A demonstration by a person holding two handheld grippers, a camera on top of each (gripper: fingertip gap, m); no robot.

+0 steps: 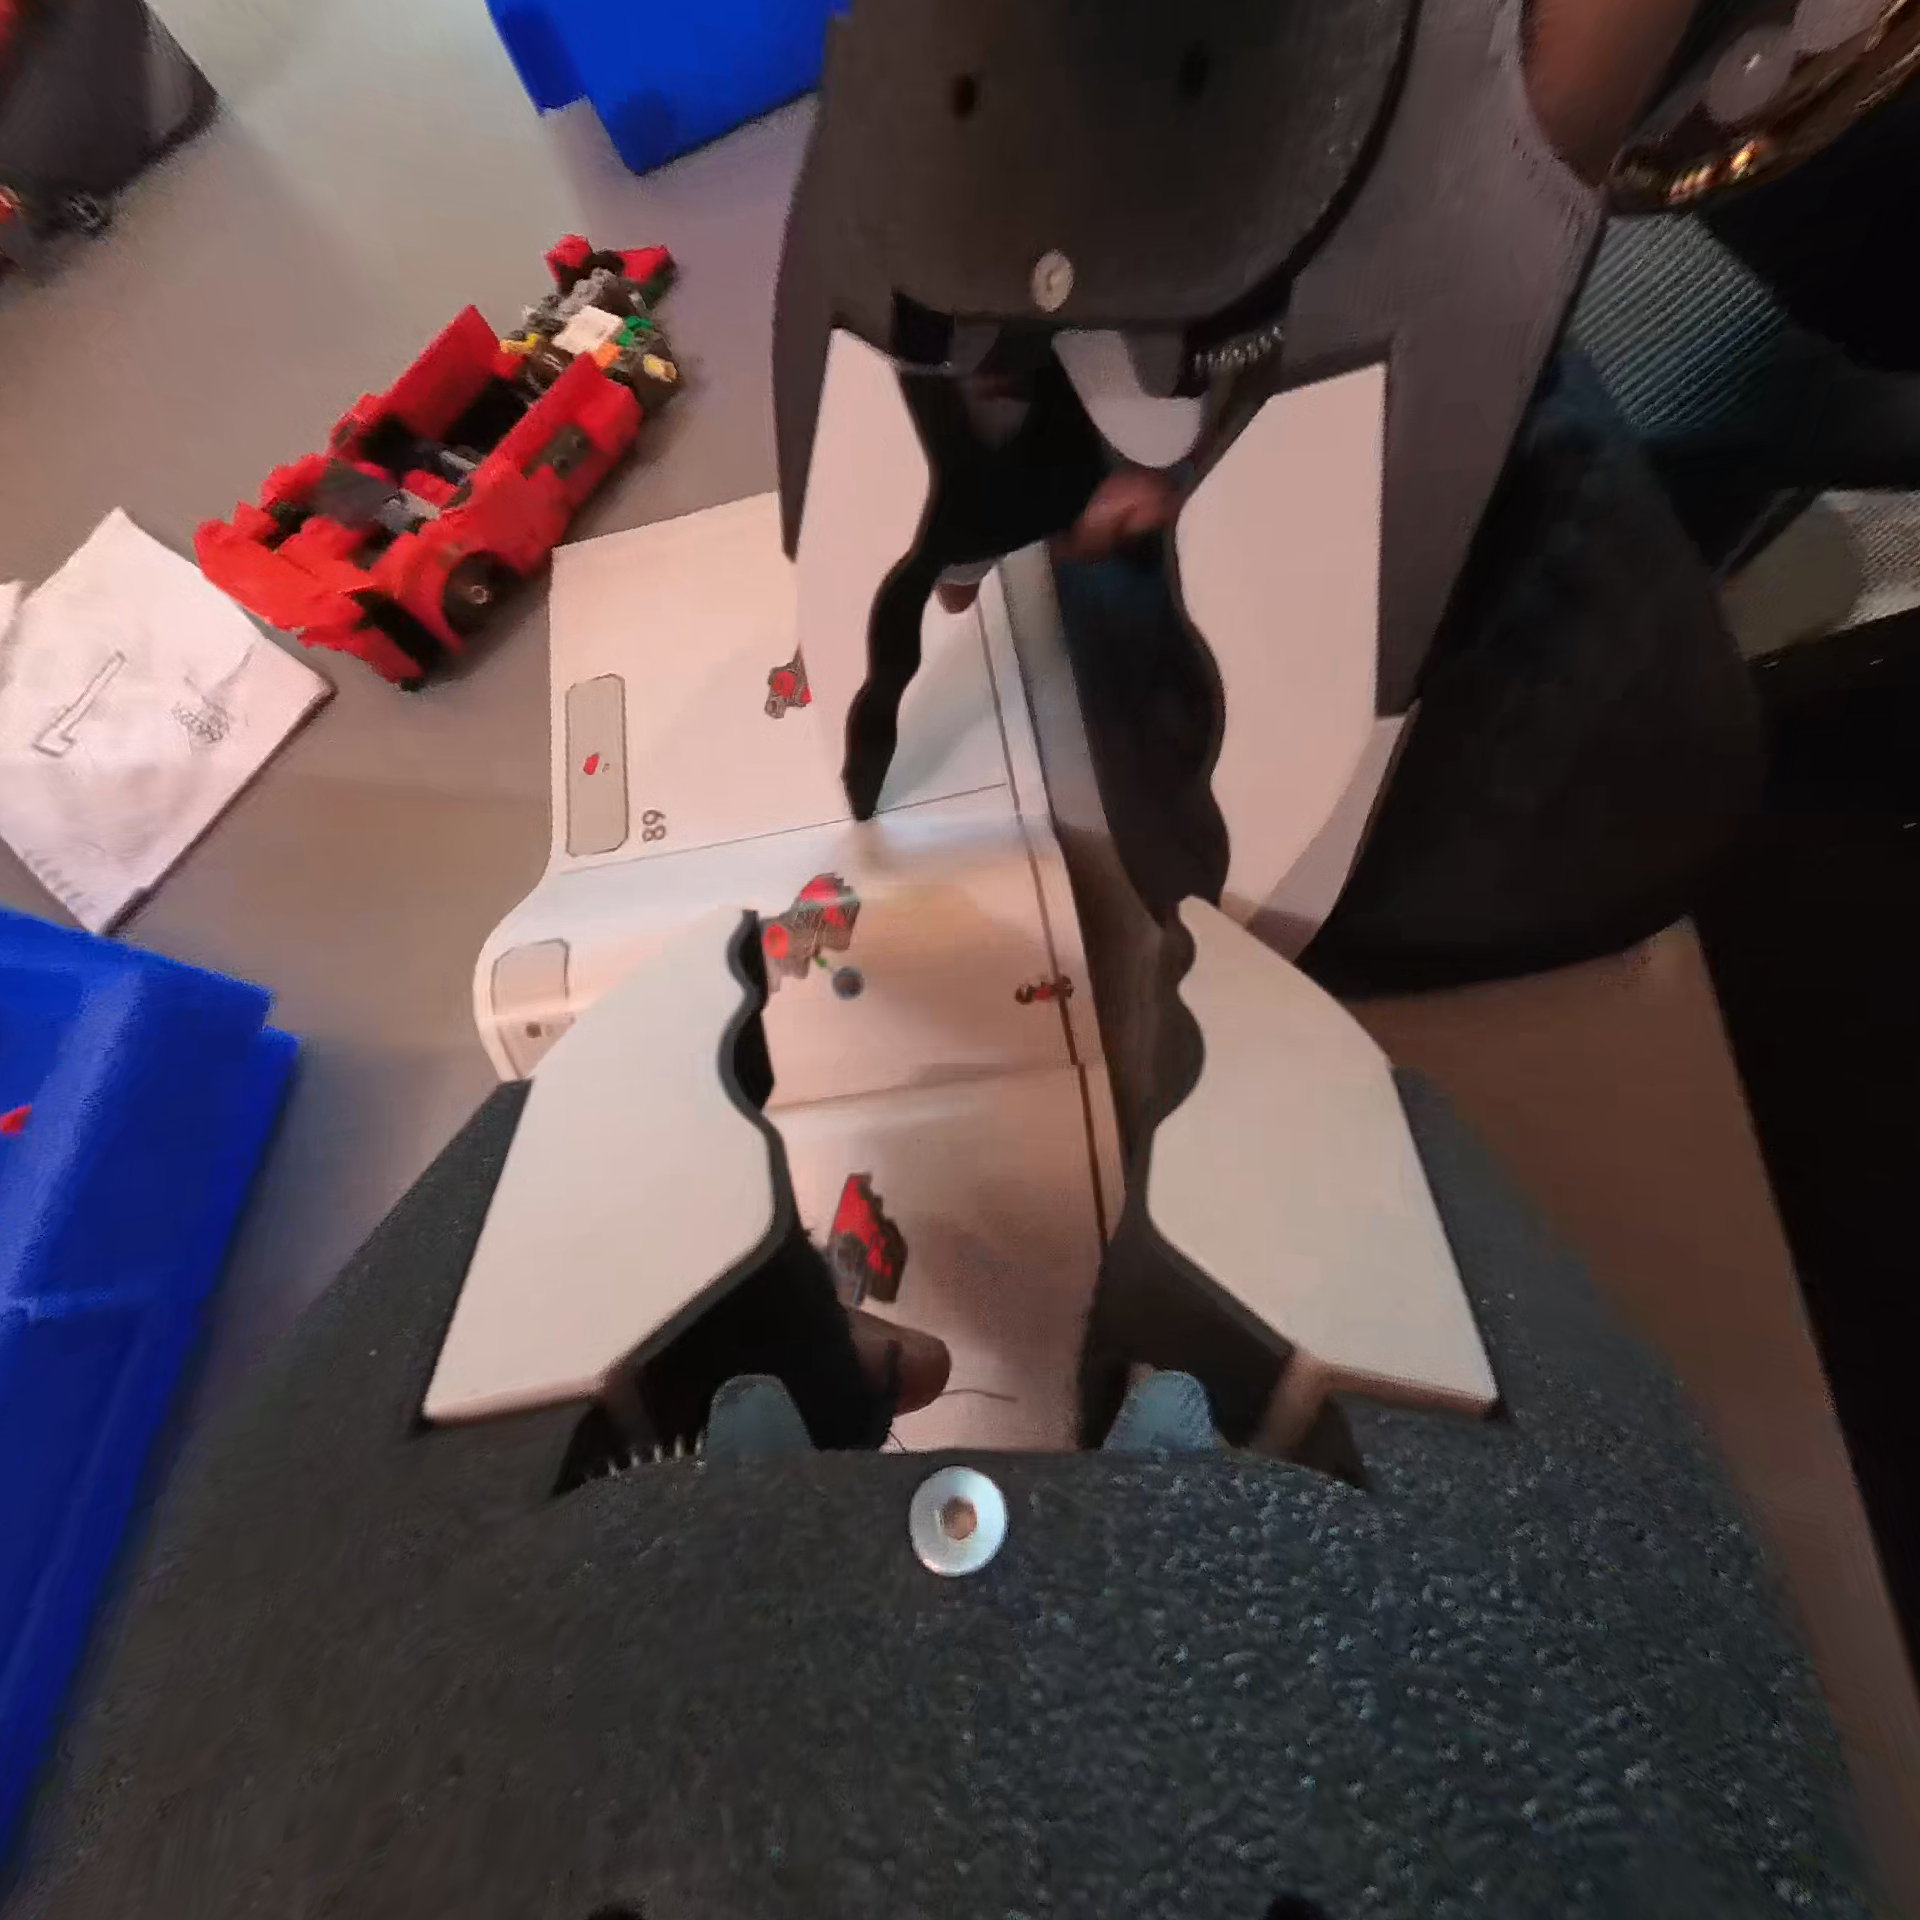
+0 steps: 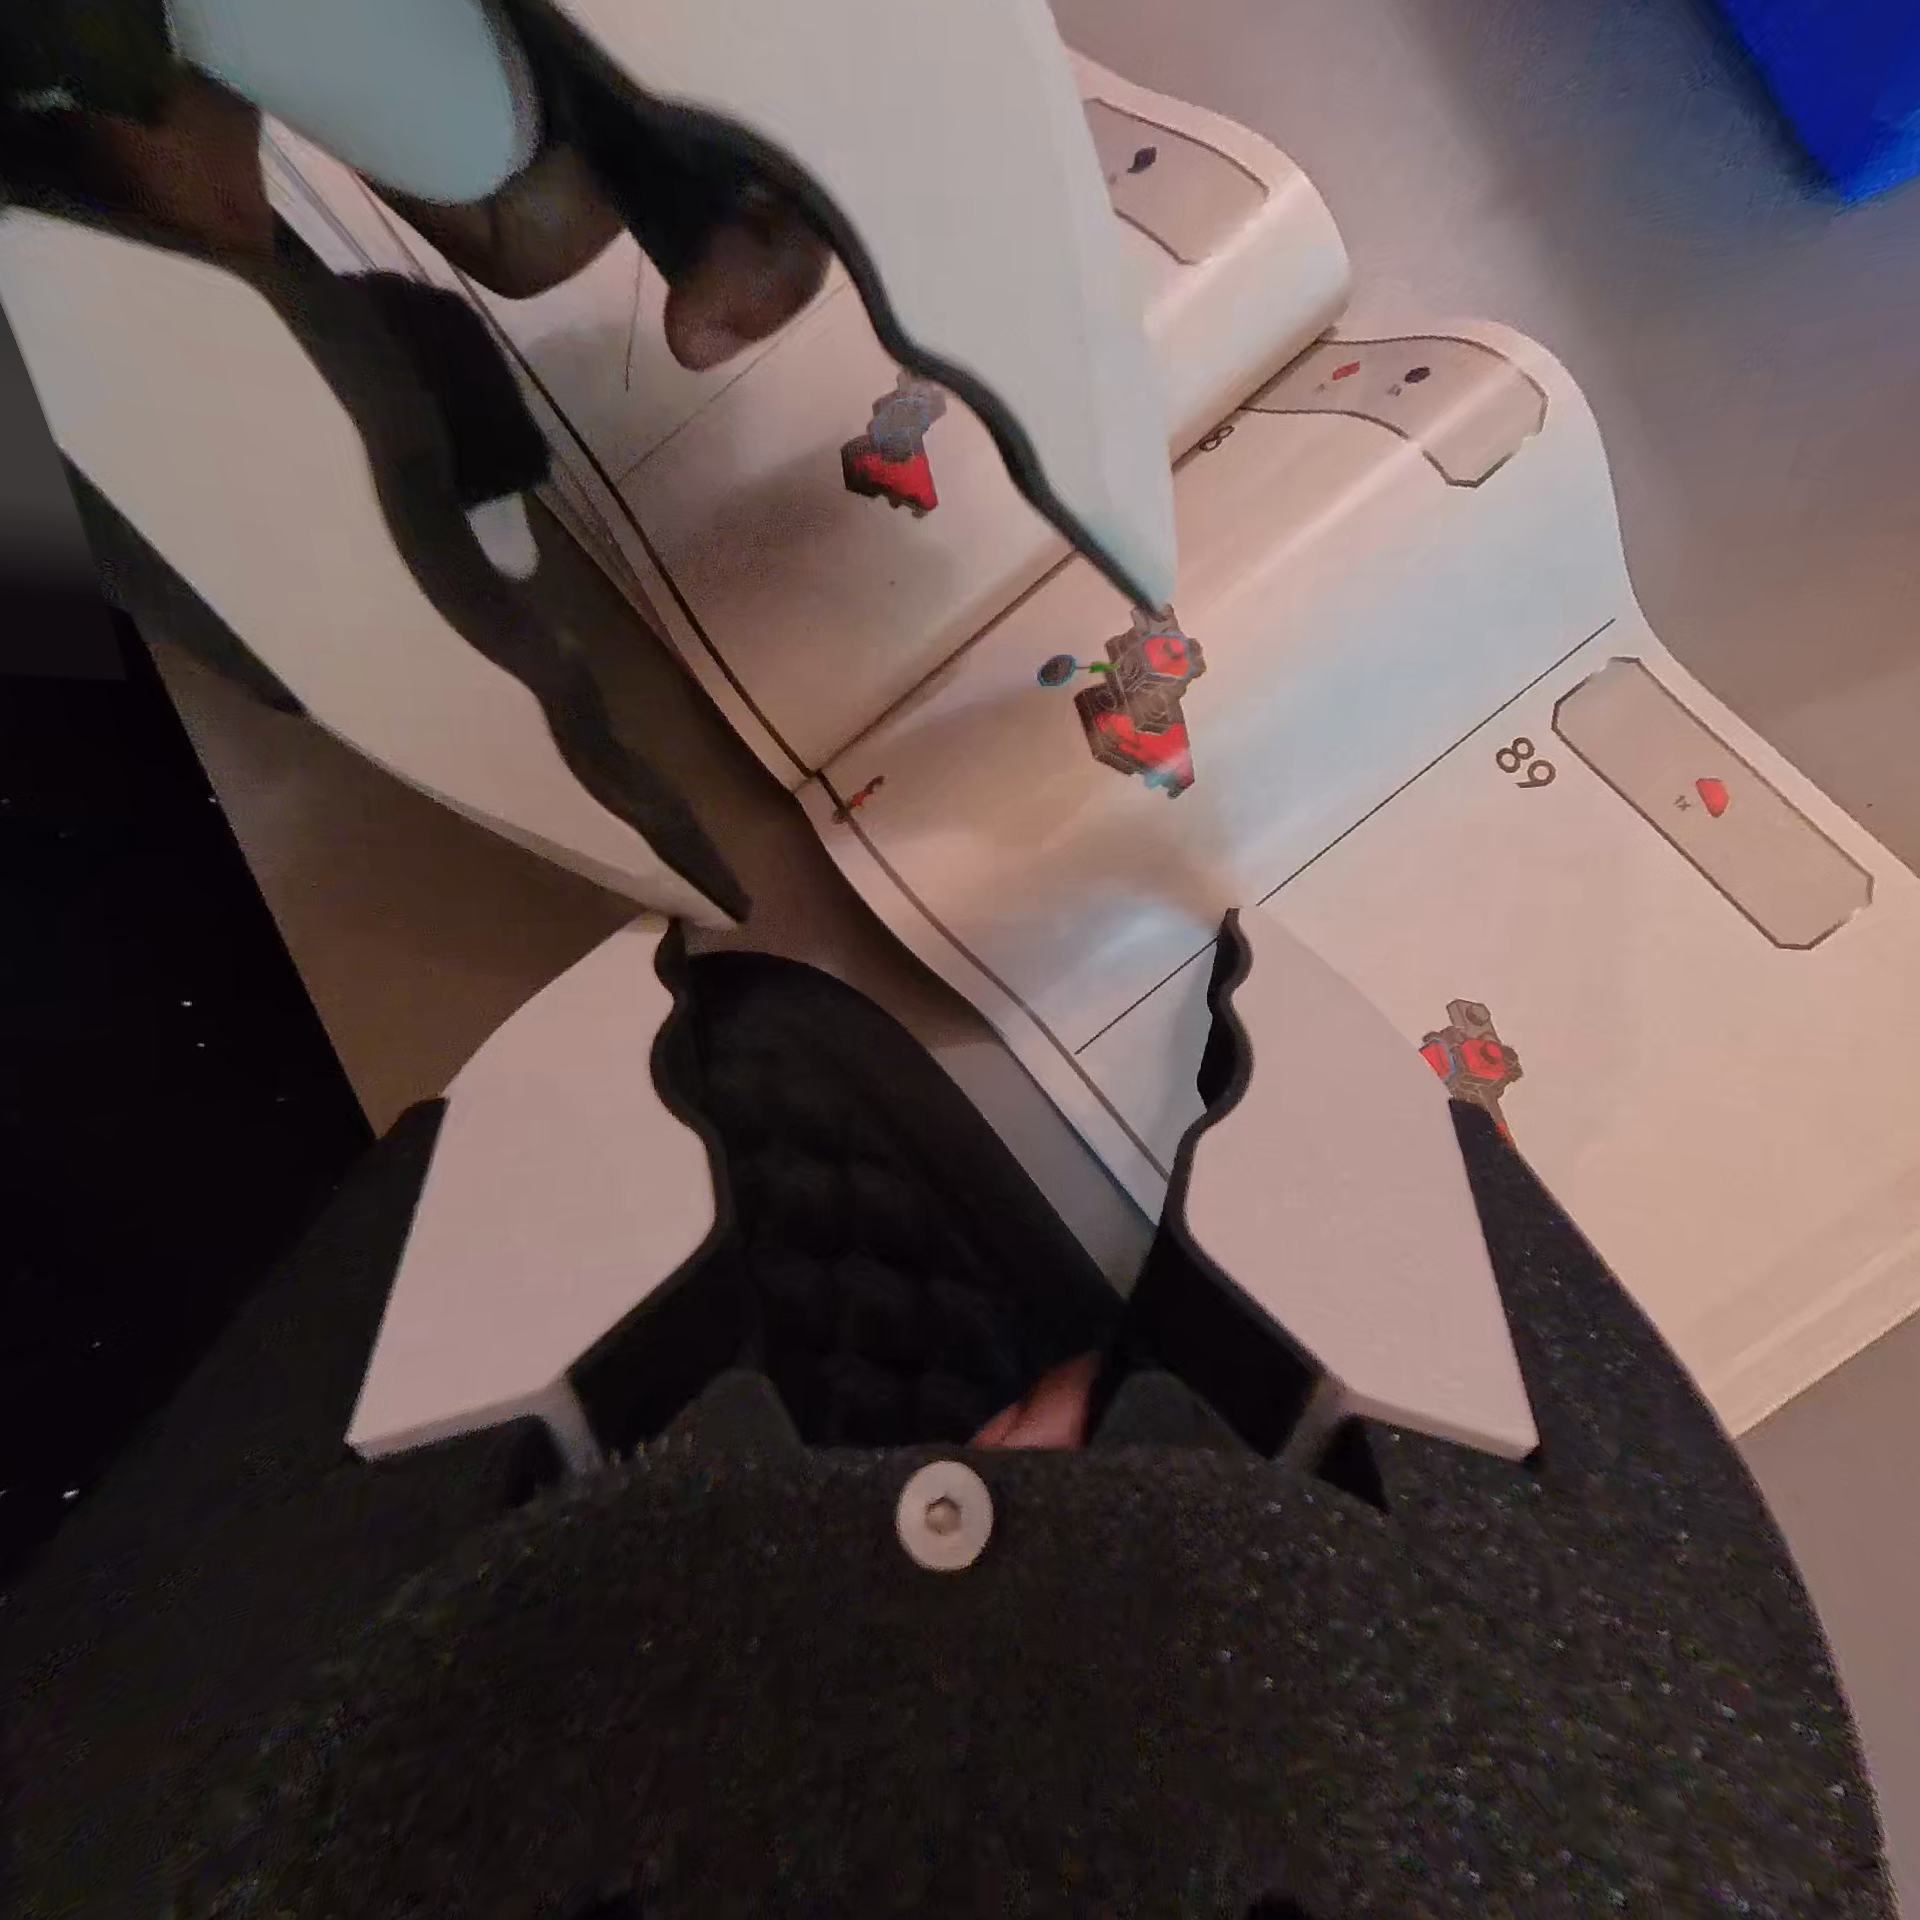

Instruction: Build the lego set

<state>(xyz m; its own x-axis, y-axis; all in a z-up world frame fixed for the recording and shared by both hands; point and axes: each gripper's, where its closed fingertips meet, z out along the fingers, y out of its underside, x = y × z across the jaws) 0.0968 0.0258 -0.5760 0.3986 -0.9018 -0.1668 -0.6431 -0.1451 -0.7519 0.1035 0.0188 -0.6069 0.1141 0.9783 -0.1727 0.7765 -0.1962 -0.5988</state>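
upper left of the left wrist view, on the grey table (image 1: 395, 187): the red lego car (image 1: 426, 488), part-built, long and low, open top with black and grey bits showing inside, a mixed cluster of small parts at its far end, one dark wheel at the near end. judgement: light, rigid, but brittle at the joints; studs pop if squeezed on the loose end cluster. take it across the solid red side walls at mid-body, not by the ends. plastic is smooth, so likely slippery in hard fingers.

centre of both views: the open instruction booklet (image 1: 727, 727), glossy, pages curling, thin and floppy.

left gripper (image 1: 961, 956) jaws spread, nothing between them, above the booklet. right gripper (image 2: 951, 935) also spread and empty, at the booklet's edge; contact with the page is hard to tell through the blur.

blue bins (image 1: 665, 62) at top and lower left, a loose paper sheet (image 1: 145, 717) at left.
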